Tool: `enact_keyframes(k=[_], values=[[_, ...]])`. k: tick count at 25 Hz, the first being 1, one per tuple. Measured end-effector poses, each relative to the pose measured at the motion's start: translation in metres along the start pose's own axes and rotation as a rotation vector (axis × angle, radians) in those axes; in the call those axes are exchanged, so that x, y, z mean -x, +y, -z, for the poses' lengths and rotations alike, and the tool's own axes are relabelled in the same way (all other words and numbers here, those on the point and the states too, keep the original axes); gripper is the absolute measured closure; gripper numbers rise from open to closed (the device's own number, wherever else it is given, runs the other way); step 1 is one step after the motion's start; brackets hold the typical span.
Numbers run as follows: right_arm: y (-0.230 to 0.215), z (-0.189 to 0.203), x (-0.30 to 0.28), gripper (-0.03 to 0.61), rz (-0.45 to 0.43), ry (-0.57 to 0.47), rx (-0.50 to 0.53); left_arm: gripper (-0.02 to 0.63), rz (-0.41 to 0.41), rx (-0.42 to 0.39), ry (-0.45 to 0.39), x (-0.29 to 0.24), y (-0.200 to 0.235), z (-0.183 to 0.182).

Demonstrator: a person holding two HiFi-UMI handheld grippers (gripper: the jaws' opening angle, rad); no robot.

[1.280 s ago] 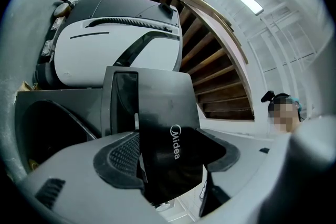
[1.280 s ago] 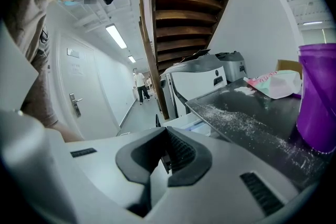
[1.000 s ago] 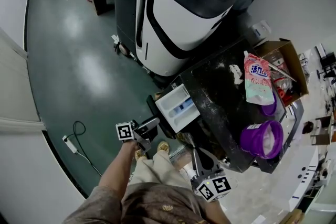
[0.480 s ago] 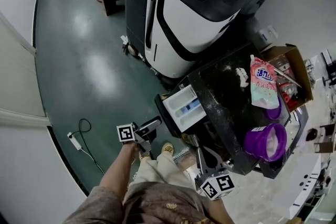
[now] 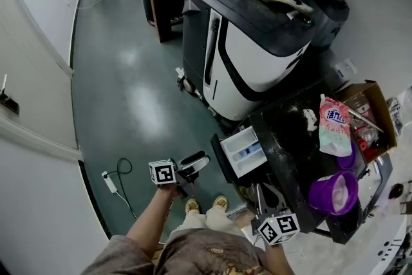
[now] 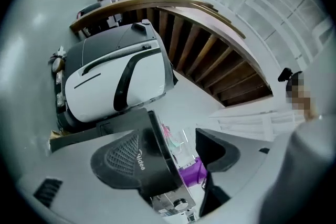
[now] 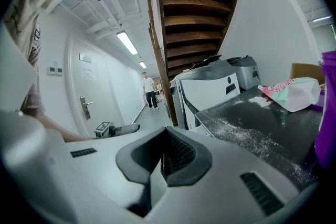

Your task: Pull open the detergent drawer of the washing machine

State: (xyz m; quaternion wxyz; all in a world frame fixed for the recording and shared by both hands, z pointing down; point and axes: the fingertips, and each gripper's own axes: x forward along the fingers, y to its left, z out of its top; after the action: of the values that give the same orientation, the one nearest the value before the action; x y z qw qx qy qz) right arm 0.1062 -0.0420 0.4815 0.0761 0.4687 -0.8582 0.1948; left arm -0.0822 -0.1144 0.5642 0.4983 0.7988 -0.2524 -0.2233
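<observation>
Green floor (image 5: 129, 93) lies open to the person's left; washing machine (image 5: 290, 138) stands to the right, its detergent drawer (image 5: 244, 151) drawn out toward the person; left gripper (image 5: 195, 163) hangs near it, jaws spread, empty; right gripper (image 7: 161, 157) has pads pressed together. Risk: further pulling could unseat the drawer; floor cable (image 5: 121, 169) invites tripping on stepping back.

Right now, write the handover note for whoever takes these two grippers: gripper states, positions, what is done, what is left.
Left gripper: open, empty, in the air beside the drawer, touching nothing.
Right gripper: shut, empty, near the machine's front edge.
Detergent drawer: stands out from the washing machine, white compartments showing.
Done: drawer pulled open.
Left: nothing for this task.
</observation>
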Motion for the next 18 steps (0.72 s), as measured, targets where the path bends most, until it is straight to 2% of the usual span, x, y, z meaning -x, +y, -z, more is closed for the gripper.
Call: enact_keyframes(k=[4,7,13,18], values=[[0.002,-0.013,-0.008,0.575,-0.035,-0.017,0.011,0.272,-0.071,-0.054,-0.023,0.001,-0.033,-0.022],[0.002,-0.022,-0.012,0.575,-0.055,-0.033,0.013,0.272,-0.095,-0.104,-0.043,-0.001,-0.057,-0.035],[0.003,-0.04,-0.017,0.577,-0.088,-0.064,0.016,0.272,-0.13,-0.276,-0.014,-0.009,-0.109,-0.053],[0.003,-0.054,-0.022,0.575,-0.114,-0.084,0.032,0.272,-0.181,-0.438,0.019,-0.011,-0.139,-0.053]])
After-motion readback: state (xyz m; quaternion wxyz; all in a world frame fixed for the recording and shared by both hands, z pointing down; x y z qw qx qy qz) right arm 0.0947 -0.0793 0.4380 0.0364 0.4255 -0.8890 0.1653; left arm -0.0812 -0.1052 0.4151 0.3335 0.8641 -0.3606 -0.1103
